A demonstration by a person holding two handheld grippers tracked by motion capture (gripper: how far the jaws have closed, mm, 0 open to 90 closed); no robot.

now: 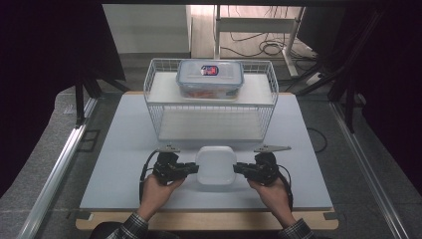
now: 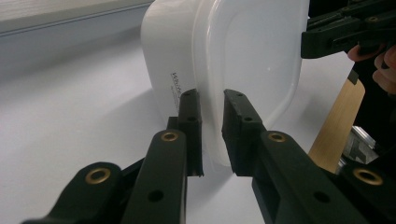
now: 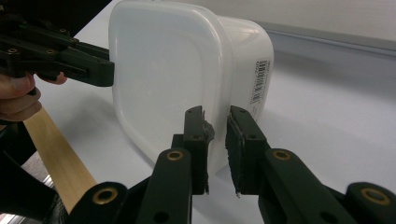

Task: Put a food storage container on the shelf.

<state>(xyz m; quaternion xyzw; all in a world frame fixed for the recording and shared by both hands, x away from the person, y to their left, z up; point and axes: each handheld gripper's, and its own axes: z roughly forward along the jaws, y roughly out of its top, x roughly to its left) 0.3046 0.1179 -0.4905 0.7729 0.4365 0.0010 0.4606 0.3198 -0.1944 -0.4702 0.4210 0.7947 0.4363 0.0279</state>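
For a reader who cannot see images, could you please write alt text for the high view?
Two hands each hold a black tool against opposite rims of a white lidded plastic container on a pale table: the left tool at its left edge, the right tool at its right. Behind stands a white wire rack with a clear food box on top.

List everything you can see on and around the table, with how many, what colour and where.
white tub: one, white, lid on, near middle of the table, gripped on both sides
clear box: one, clear with blue-edged lid, on the rack's top shelf
wire rack: one, white, far middle of the table
table: one, pale grey top, wooden edge
cables: several, black, on the floor beyond
left gripper: one, black, fingers shut on the tub's rim
right gripper: one, black, shut on the opposite rim
hands: two, checked sleeves, near edge
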